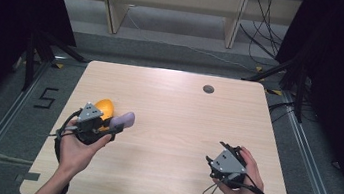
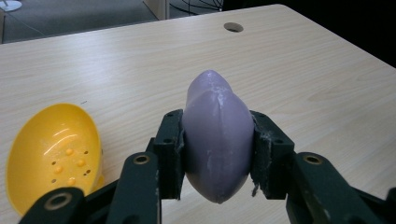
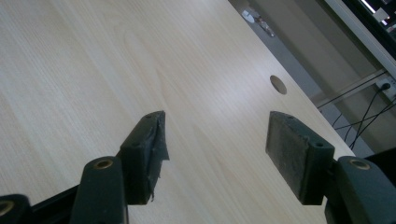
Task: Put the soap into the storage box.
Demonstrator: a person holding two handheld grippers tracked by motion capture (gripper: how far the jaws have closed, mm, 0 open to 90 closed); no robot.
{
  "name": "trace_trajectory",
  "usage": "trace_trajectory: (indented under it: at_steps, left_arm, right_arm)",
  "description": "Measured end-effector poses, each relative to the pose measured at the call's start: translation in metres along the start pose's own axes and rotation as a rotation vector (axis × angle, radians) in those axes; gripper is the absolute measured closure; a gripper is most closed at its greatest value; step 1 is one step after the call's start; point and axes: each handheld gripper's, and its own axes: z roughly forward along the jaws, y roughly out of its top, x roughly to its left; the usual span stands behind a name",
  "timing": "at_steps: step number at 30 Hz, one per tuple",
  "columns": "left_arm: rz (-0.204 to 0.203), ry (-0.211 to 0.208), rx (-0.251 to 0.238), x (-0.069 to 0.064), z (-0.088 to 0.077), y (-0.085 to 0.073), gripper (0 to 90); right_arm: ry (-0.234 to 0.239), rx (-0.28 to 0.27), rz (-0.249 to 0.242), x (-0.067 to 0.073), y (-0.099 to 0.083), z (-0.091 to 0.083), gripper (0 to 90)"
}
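Soap, a lilac bar (image 2: 218, 140), sits clamped between the pads of the left hand-held gripper (image 1: 114, 126), just above the bench (image 1: 181, 128) beside a yellow perforated dish (image 2: 52, 154). Right hand-held gripper (image 3: 215, 149) hovers well apart, jaws parted and holding nothing.

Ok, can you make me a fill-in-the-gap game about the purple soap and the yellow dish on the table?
1. The left gripper is shut on a smooth oval bar of soap whose colour is ____.
2. The yellow plastic soap dish with small holes in it holds ____.
3. The right gripper has its jaws ____, with nothing between them.
4. The pale table is made of ____.

Missing words: purple; nothing; open; wood
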Motion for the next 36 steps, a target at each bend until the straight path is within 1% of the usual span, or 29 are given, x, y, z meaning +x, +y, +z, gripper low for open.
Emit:
trace_trajectory:
  at_steps: [1, 2, 5, 6, 7, 9, 10, 11, 12, 13, 14, 17, 18, 19, 20, 22, 28, 29, 30, 31, 36]
  left_arm:
    - [-0.008, -0.003, -0.005, 0.001, 0.000, 0.000, 59.1]
    - [-0.002, 0.005, -0.005, 0.002, -0.001, 0.000, 59.1]
    - [-0.009, 0.011, -0.011, 0.004, -0.001, 0.000, 59.0]
    - [-0.002, 0.013, -0.011, 0.005, -0.002, 0.000, 59.0]
    - [-0.011, 0.019, -0.013, 0.006, -0.002, 0.000, 59.0]
    - [-0.009, 0.028, -0.020, 0.008, -0.003, 0.000, 59.0]
    - [-0.013, 0.025, -0.022, 0.009, -0.004, 0.000, 59.0]
    - [-0.016, 0.037, -0.023, 0.009, -0.005, 0.000, 59.1]
    - [-0.013, 0.037, -0.027, 0.011, -0.005, 0.000, 59.1]
    - [-0.014, 0.037, -0.029, 0.011, -0.005, 0.001, 59.0]
    - [-0.017, 0.041, -0.029, 0.012, -0.006, 0.001, 59.0]
    - [-0.017, 0.048, -0.032, 0.014, -0.006, 0.001, 59.0]
    - [-0.025, 0.051, -0.034, 0.014, -0.006, 0.000, 59.0]
    - [-0.021, 0.055, -0.034, 0.015, -0.007, 0.001, 59.0]
    - [-0.027, 0.055, -0.037, 0.016, -0.006, 0.000, 59.0]
    - [-0.023, 0.063, -0.038, 0.018, -0.007, 0.001, 59.0]
    - [-0.033, 0.085, -0.046, 0.022, -0.009, 0.000, 59.0]
    - [-0.029, 0.087, -0.048, 0.023, -0.009, 0.000, 59.0]
    - [-0.038, 0.085, -0.049, 0.024, -0.009, 0.000, 59.0]
    - [-0.039, 0.097, -0.049, 0.024, -0.010, -0.001, 59.0]
    - [-0.044, 0.111, -0.051, 0.028, -0.010, -0.002, 59.0]
  right_arm:
    - [-0.001, 0.000, -0.001, 0.000, 0.000, 0.000, 38.7]
    - [-0.001, 0.000, -0.001, 0.000, 0.000, 0.000, 38.7]
    - [-0.001, -0.001, -0.001, 0.000, 0.000, 0.000, 38.7]
    - [-0.001, -0.001, -0.001, 0.000, 0.000, 0.000, 38.7]
    - [0.003, 0.000, 0.003, 0.000, 0.000, 0.000, 38.8]
    - [-0.003, -0.003, 0.001, 0.000, 0.000, 0.000, 38.8]
    - [-0.002, -0.003, 0.002, 0.000, 0.000, 0.000, 38.8]
    - [-0.003, -0.003, 0.003, 0.000, 0.000, 0.000, 38.8]
    - [-0.007, -0.005, 0.001, -0.001, 0.000, 0.000, 38.8]
    - [0.000, 0.000, 0.009, 0.000, 0.000, 0.000, 38.8]
    - [-0.002, -0.005, -0.006, -0.001, 0.000, 0.000, 38.8]
    - [-0.003, -0.008, -0.010, -0.002, 0.000, 0.000, 38.8]
    - [-0.004, -0.008, -0.010, -0.002, 0.000, 0.000, 38.8]
    - [-0.001, -0.007, -0.011, -0.002, 0.000, 0.000, 38.8]
    - [-0.004, -0.003, 0.002, -0.001, 0.000, 0.000, 38.8]
    - [-0.002, -0.001, 0.010, -0.001, 0.000, 0.000, 38.8]
    - [-0.002, -0.001, 0.011, -0.001, 0.000, 0.000, 38.9]
    - [-0.002, -0.001, 0.011, -0.001, 0.000, 0.000, 38.9]
    - [-0.002, 0.000, 0.011, -0.001, -0.001, 0.000, 38.9]
    - [-0.002, -0.001, 0.011, -0.001, -0.001, 0.000, 38.9]
    - [-0.010, -0.003, 0.003, -0.002, -0.001, 0.000, 38.9]
